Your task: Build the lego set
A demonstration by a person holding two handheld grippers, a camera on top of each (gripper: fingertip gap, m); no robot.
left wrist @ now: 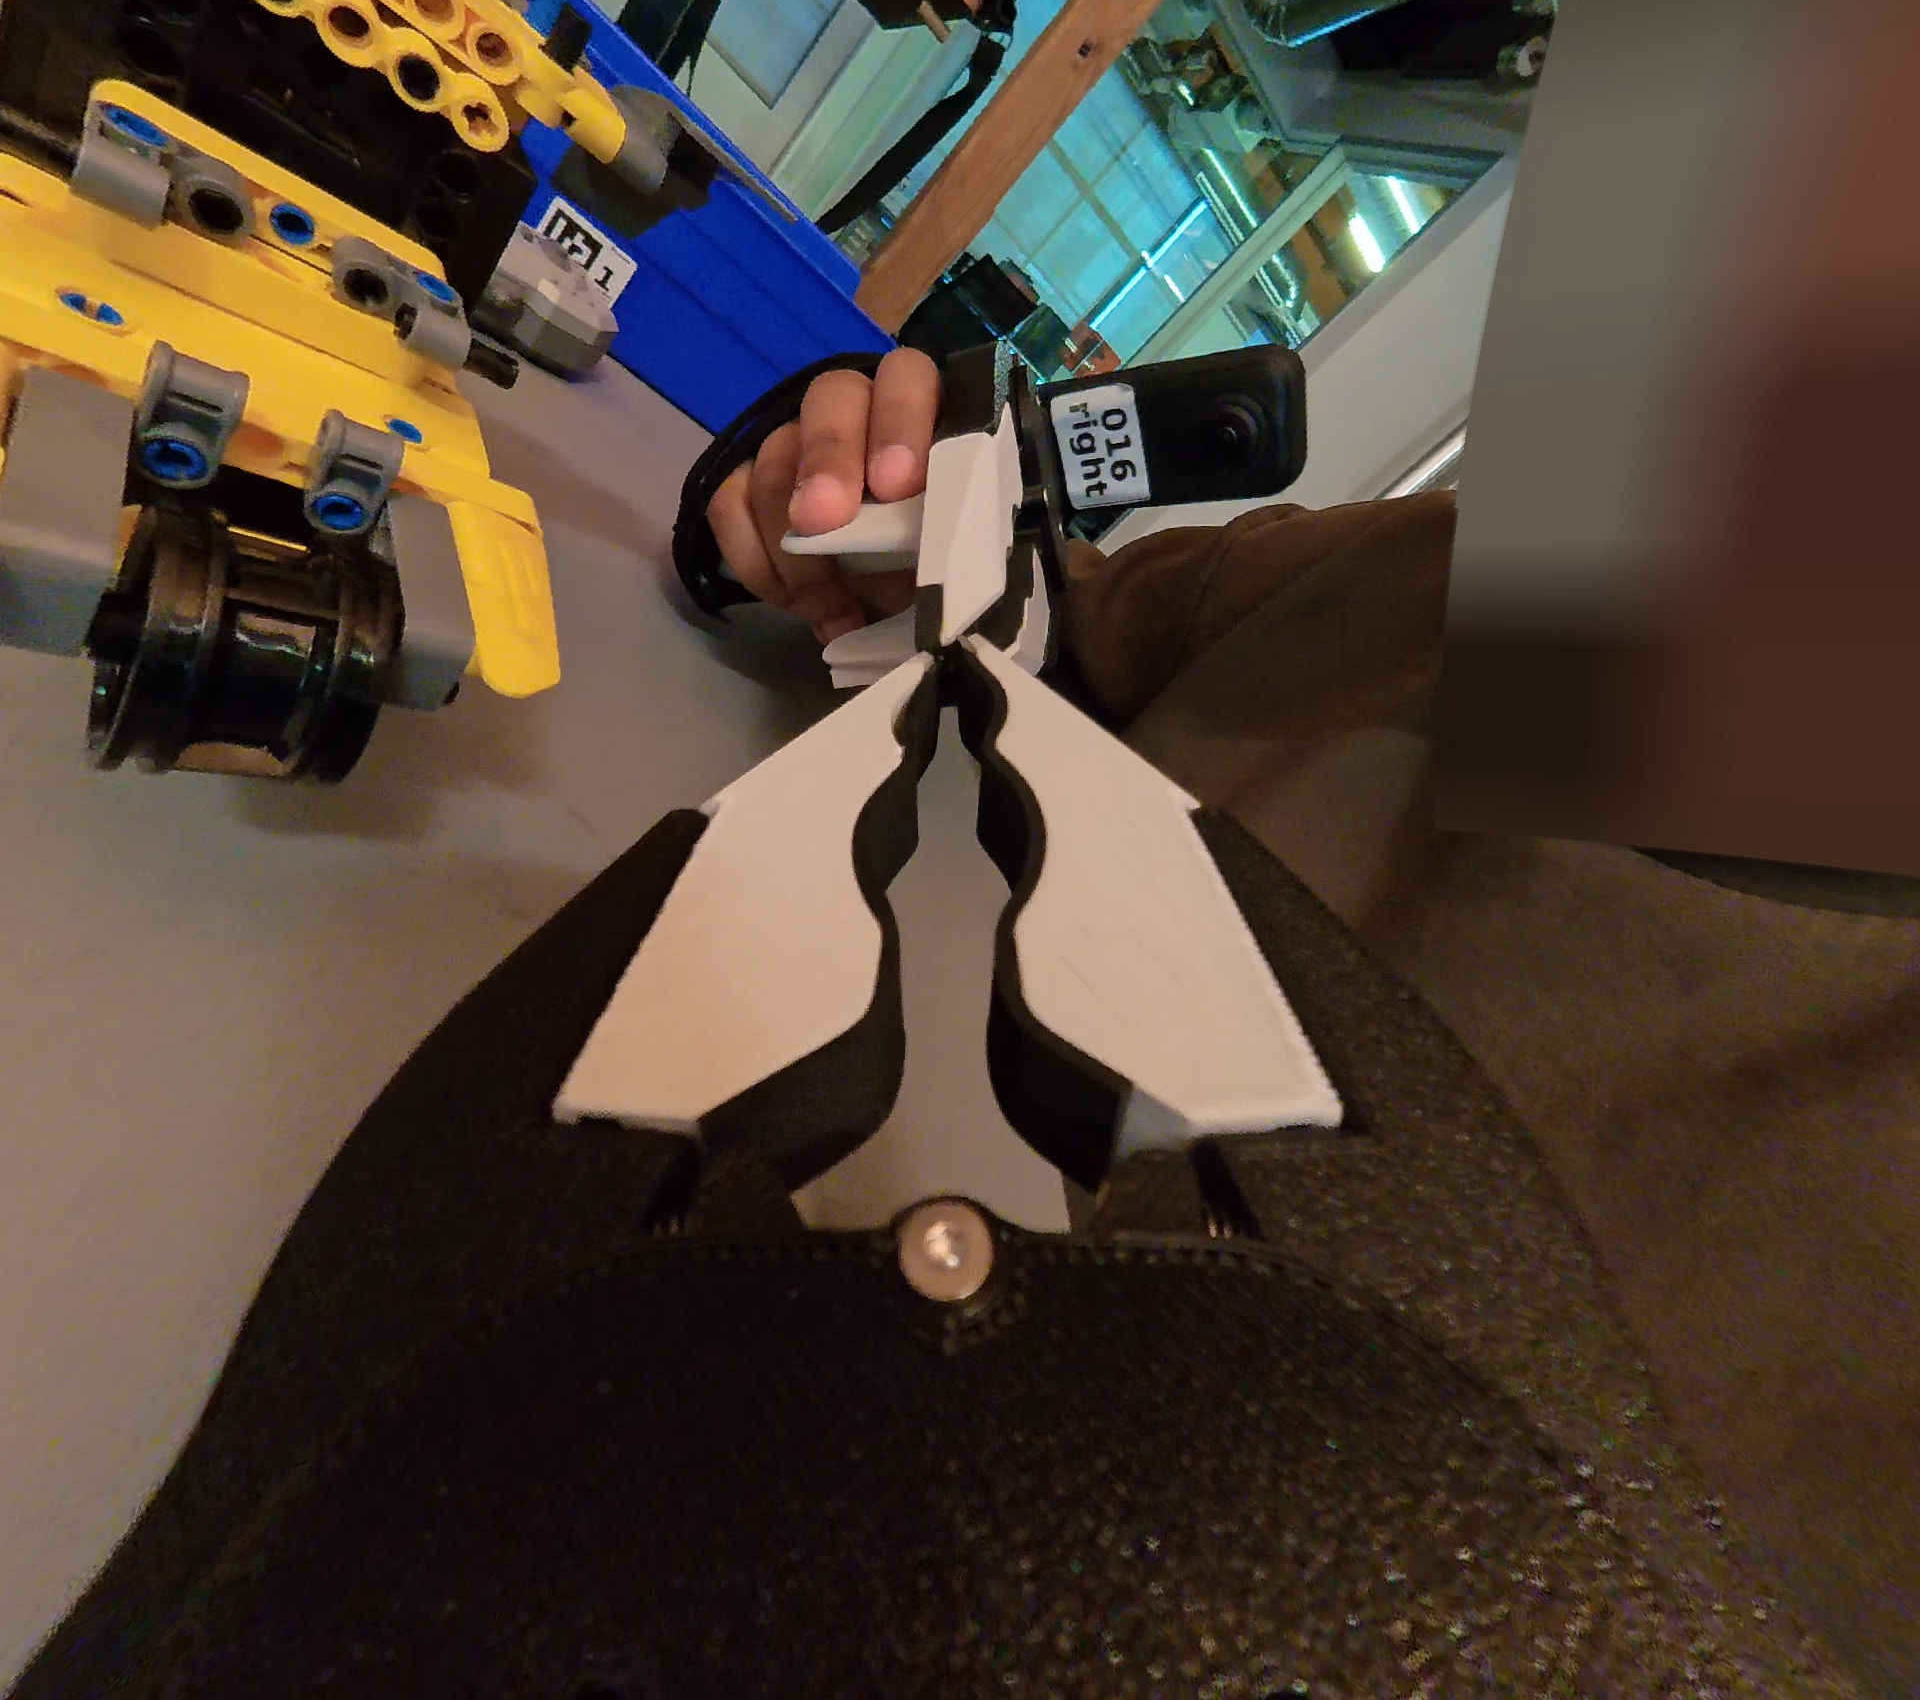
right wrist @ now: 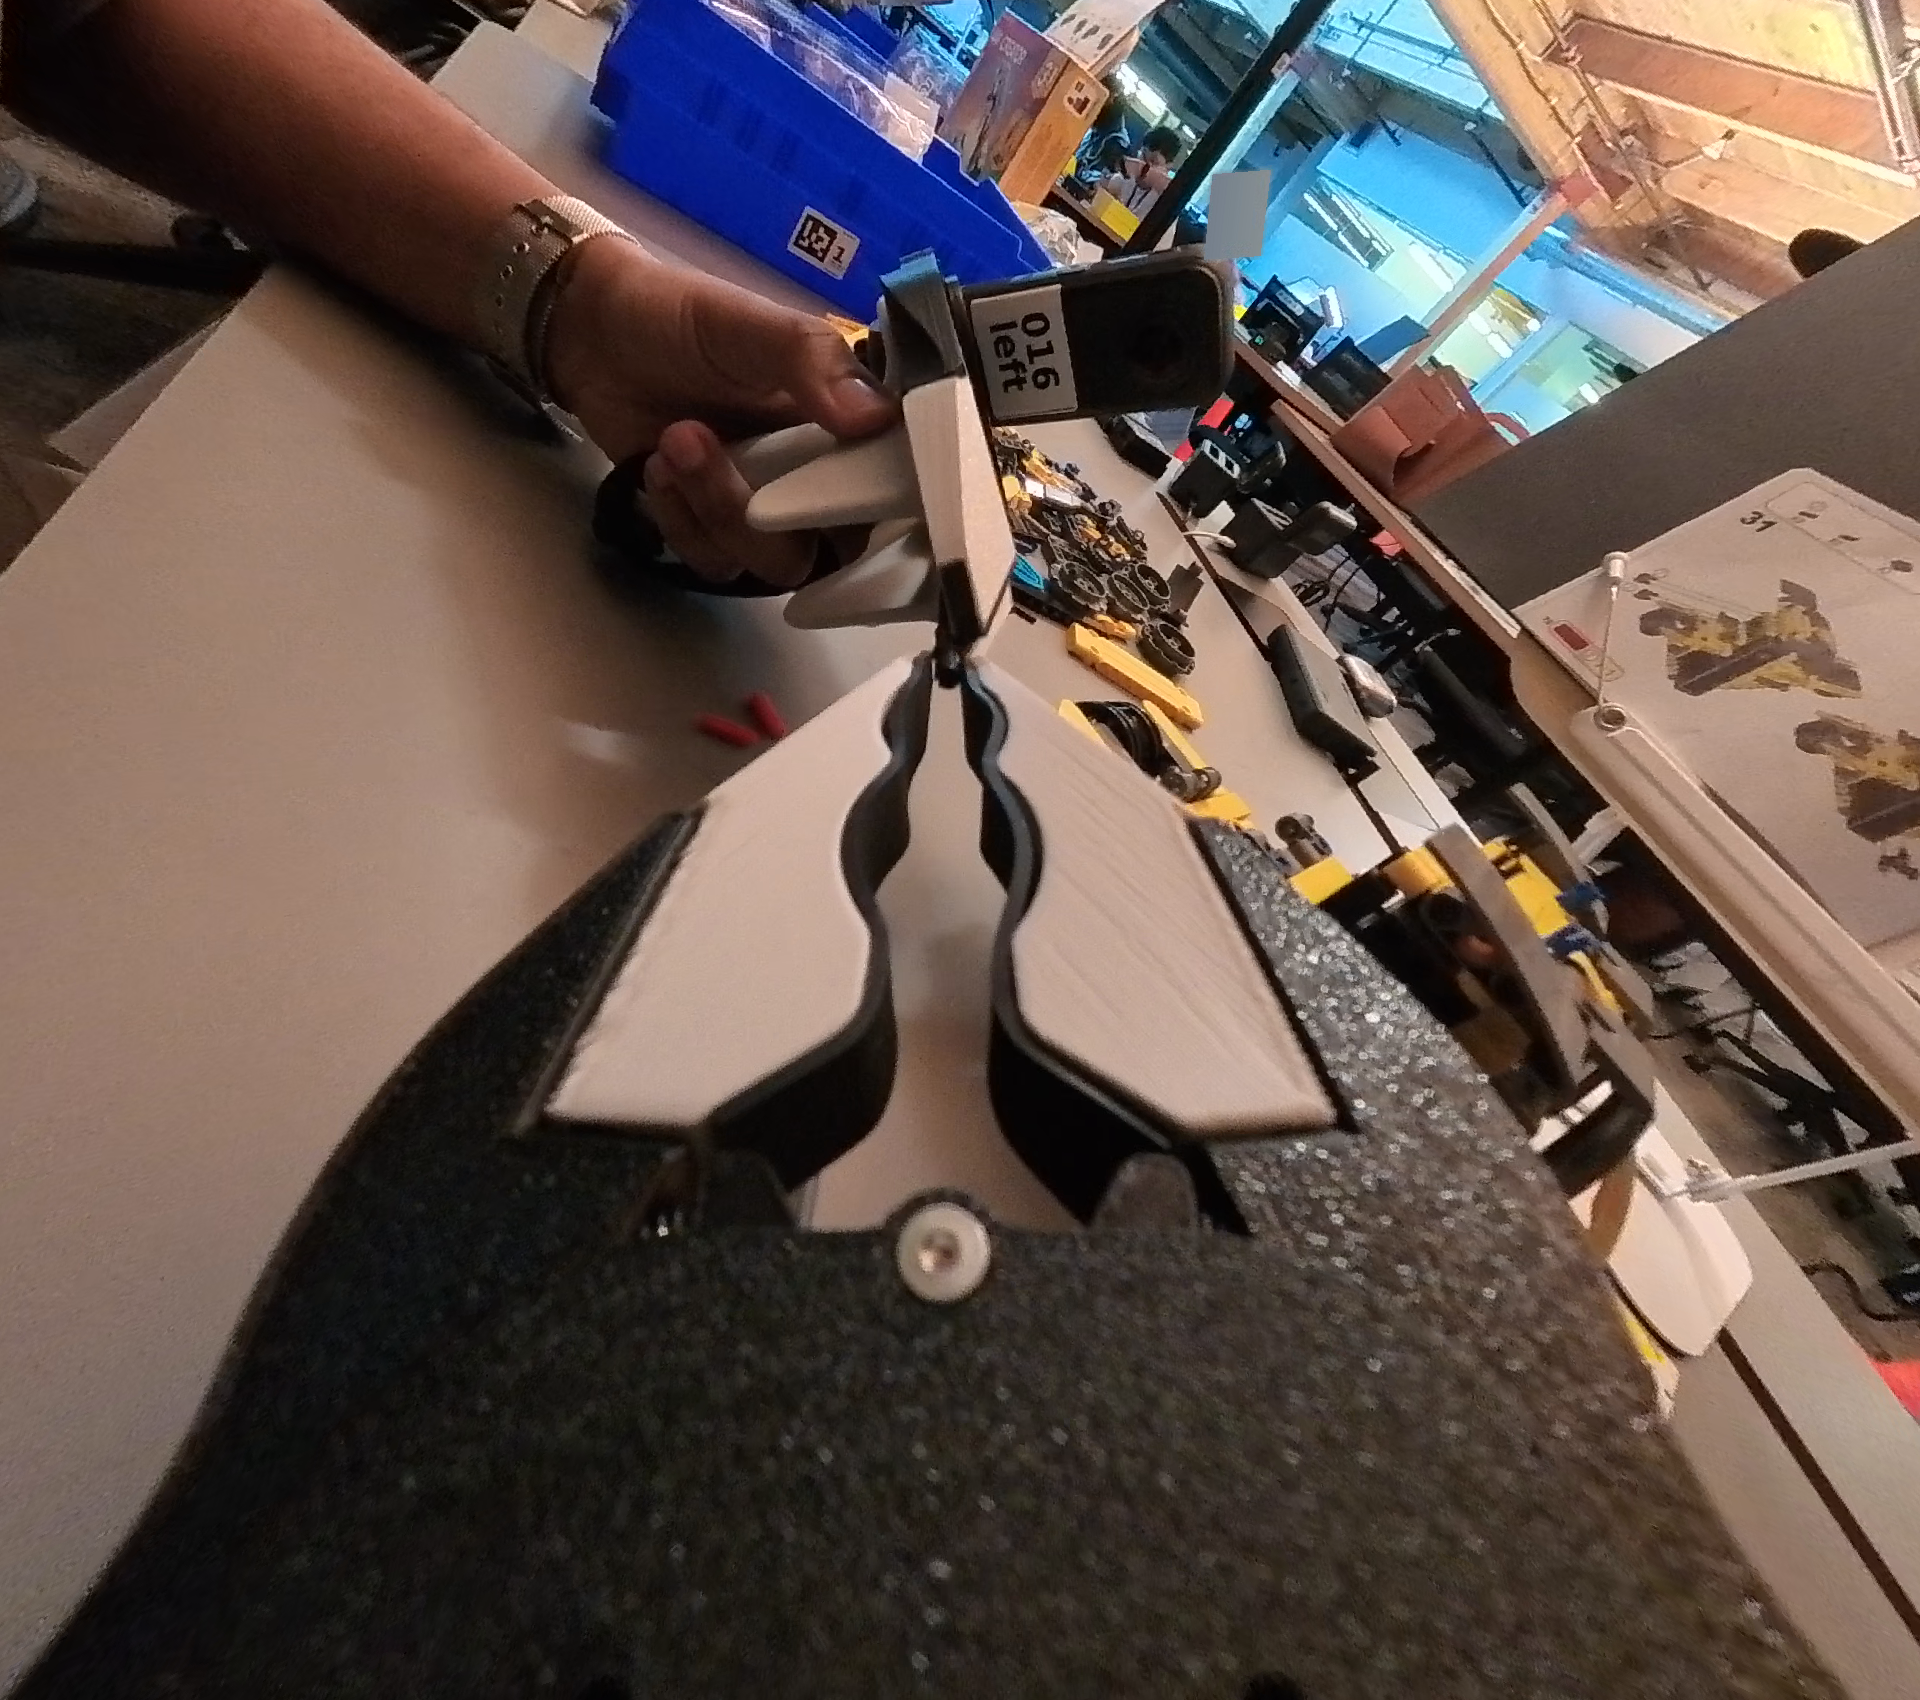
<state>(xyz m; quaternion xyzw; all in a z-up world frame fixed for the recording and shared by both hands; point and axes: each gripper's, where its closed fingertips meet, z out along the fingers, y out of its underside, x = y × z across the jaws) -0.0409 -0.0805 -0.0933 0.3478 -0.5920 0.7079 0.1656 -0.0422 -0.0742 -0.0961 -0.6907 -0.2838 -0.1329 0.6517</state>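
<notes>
Workshop background: grey table (left wrist: 208,975) in front, a slanted wooden beam (left wrist: 1081,40) and windows beyond the blue bin (left wrist: 727,268).
Yellow brick model (left wrist: 260,320): left of the blue bin and nearer the camera in the left wrist view; standing on the table, holed yellow beams on top, grey connectors with blue pins along its side.
Black wheel hub (left wrist: 239,684): at the model's lower end, farther from the bin than the rest of it, resting on the table.
Red pins (right wrist: 743,720): two, lying on the table well in front of the bin, left of the fingers in the right wrist view.
Left gripper (left wrist: 943,674): held in a hand (right wrist: 707,403) with a watch (right wrist: 530,279) at the wrist, in front of the bin; white fingers drawn together at the tips.
Right gripper (right wrist: 948,682): held in the other hand (left wrist: 821,497), also in front of the bin; fingers closed tip to tip, meeting the left gripper's tips.
Small black piece (right wrist: 949,658): right at the point where both sets of tips meet; cannot tell which fingers actually pinch it.
Loose parts (right wrist: 1101,570): yellow and black pieces scattered on the table to the right of the bin, behind the fingers.
Instruction booklet (right wrist: 1766,663): propped open far right of the bin, showing pictures of a yellow vehicle.
</notes>
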